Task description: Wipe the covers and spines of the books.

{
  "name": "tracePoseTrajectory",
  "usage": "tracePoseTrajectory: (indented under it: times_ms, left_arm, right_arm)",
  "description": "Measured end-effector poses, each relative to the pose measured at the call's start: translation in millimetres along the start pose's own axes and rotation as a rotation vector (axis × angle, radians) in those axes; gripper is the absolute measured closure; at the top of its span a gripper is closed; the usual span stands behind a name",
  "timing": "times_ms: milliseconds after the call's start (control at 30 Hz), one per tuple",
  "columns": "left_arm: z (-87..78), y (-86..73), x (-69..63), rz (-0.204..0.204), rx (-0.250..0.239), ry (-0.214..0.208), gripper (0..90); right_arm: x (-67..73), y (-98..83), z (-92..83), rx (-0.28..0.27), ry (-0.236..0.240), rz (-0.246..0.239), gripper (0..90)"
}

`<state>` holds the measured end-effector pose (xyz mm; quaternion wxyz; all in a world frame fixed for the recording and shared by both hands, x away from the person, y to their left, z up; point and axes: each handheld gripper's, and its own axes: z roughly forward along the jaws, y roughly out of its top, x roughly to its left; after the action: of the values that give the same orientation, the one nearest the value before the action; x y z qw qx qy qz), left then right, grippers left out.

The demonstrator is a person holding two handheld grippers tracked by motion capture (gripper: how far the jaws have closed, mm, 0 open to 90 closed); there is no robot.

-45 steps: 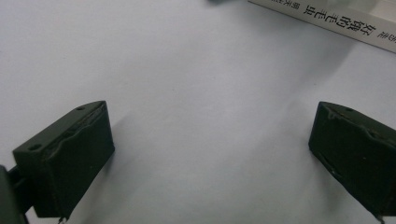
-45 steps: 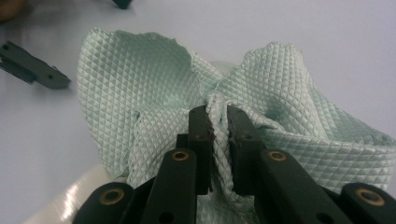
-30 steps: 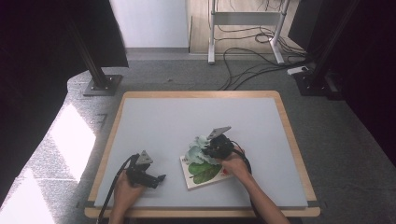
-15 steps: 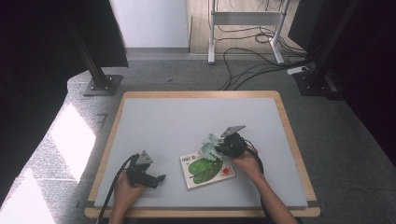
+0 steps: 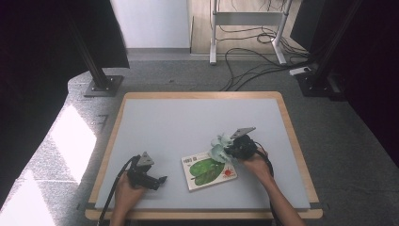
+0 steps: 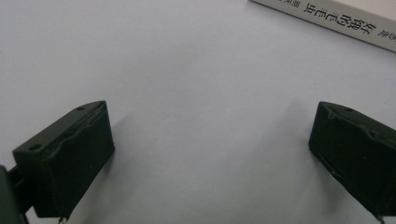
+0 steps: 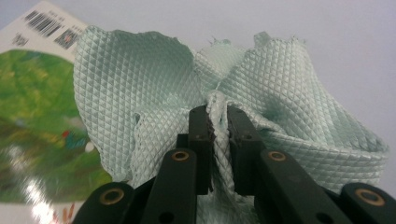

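A pale green quilted cloth [image 7: 177, 93] is bunched up and pinched between the black jaws of my right gripper [image 7: 218, 122], which is shut on it. In the high view this cloth [image 5: 220, 147] hangs at the upper right corner of a picture book [image 5: 208, 169] with a big green leaf on its cover, and the right gripper [image 5: 231, 149] sits just right of it. My left gripper [image 5: 160, 181] rests low on the table's left front, open, its jaws wide apart over bare table [image 6: 205, 107], with the book's spine [image 6: 336, 18] ahead of it.
The grey table top has a wooden rim [image 5: 291, 122]. Beyond it, cables [image 5: 254, 70] trail over the floor by a white stand [image 5: 244, 28] and two dark stand bases [image 5: 101, 84]. A sunlit patch lies on the floor at left.
My right gripper has carried the cloth to the right, from over the book's middle to its upper right corner. The left gripper stayed put.
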<state>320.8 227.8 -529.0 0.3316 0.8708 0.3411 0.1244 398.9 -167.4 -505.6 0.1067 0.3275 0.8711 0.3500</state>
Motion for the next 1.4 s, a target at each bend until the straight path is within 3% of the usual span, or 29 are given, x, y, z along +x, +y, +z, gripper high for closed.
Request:
tracePoseTrajectory:
  times_ms: [233, 567, 867, 1033, 1400]
  left_arm:
    - [0.0, 0.0, 0.0, 0.0, 0.0, 0.0, 0.0]
    - [0.0, 0.0, 0.0, 0.0, 0.0, 0.0, 0.0]
    - [0.0, 0.0, 0.0, 0.0, 0.0, 0.0, 0.0]
    - [0.0, 0.0, 0.0, 0.0, 0.0, 0.0, 0.0]
    - [0.0, 0.0, 0.0, 0.001, 0.0, 0.0, 0.0]
  right_arm:
    - [9.7, -10.4, -9.8, 0.004, 0.027, -0.036, 80.4]
    - [22.7, -15.2, -16.1, 0.018, 0.03, -0.084, 80.2]
    - [32.0, -5.7, -5.1, 0.003, 0.088, -0.092, 80.1]
    - [45.9, 2.4, 4.2, -0.009, 0.134, -0.11, 80.1]
    - [69.2, 17.8, 18.9, -0.011, 0.182, -0.15, 80.1]
